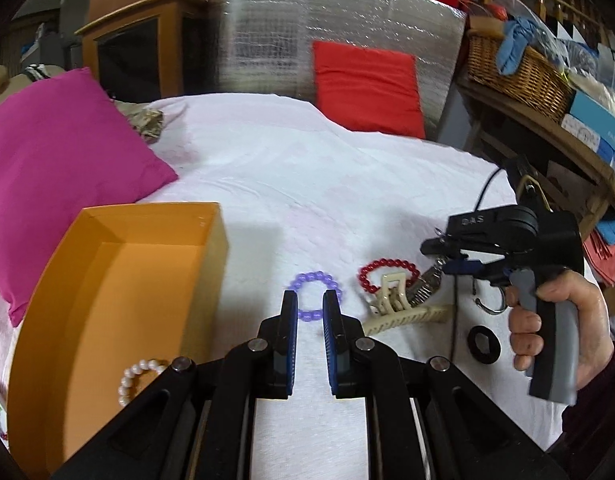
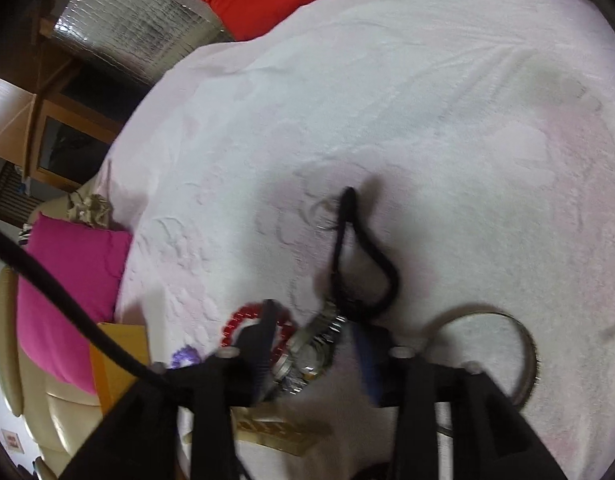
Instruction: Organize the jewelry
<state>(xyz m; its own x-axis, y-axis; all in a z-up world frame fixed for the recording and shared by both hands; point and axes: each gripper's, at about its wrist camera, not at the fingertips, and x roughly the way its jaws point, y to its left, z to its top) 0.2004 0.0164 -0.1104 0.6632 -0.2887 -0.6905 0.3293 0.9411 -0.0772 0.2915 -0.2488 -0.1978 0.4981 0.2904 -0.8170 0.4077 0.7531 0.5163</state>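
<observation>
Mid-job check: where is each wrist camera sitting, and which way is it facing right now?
Left wrist: on the left tool, looking forward and down across the white bedspread at the purple bracelet and orange box; the right tool and its hand show.
Right wrist: on the right tool, looking steeply down at the watch and black cord; only its own fingers show.
Shared: red bracelet, orange box, pink cushion, bedspread.

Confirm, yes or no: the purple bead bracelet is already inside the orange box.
No: the purple bead bracelet lies on the white bedspread, right of the orange box, just beyond the left gripper.
</observation>
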